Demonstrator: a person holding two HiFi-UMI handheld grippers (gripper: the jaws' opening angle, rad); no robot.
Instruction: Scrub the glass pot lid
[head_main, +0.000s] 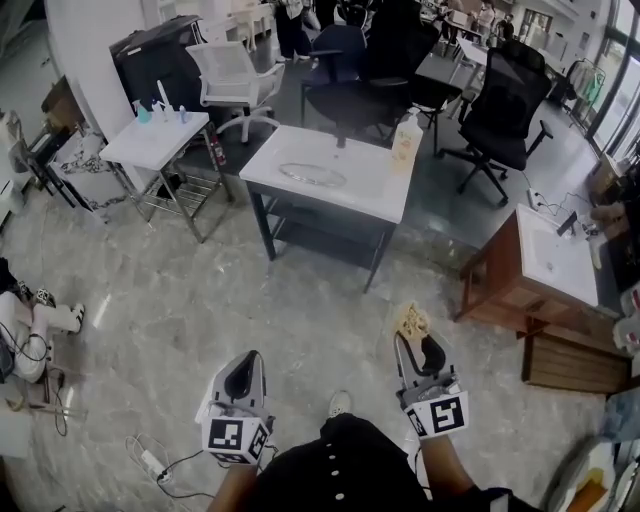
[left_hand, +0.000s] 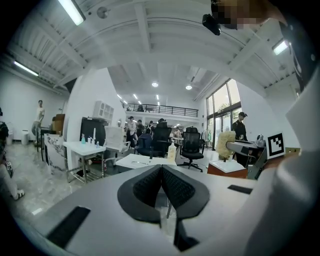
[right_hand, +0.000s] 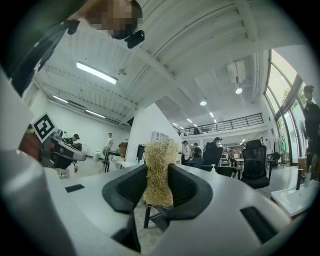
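Left gripper: we see its jaws shut against each other, with nothing between them.
Right gripper: clamped on a straw-coloured scrubber (the tuft stands up past the jaws).
Lid: lies flat on the white worktop, well ahead of both grippers and apart from them.
Bottle: upright near the worktop's far right corner.
Us: we stand on the marbled floor short of the worktop, both grippers low in front.

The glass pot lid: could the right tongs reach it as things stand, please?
Probably not yet: the lid lies on the table across open floor from the right tongs; nothing blocks the way.
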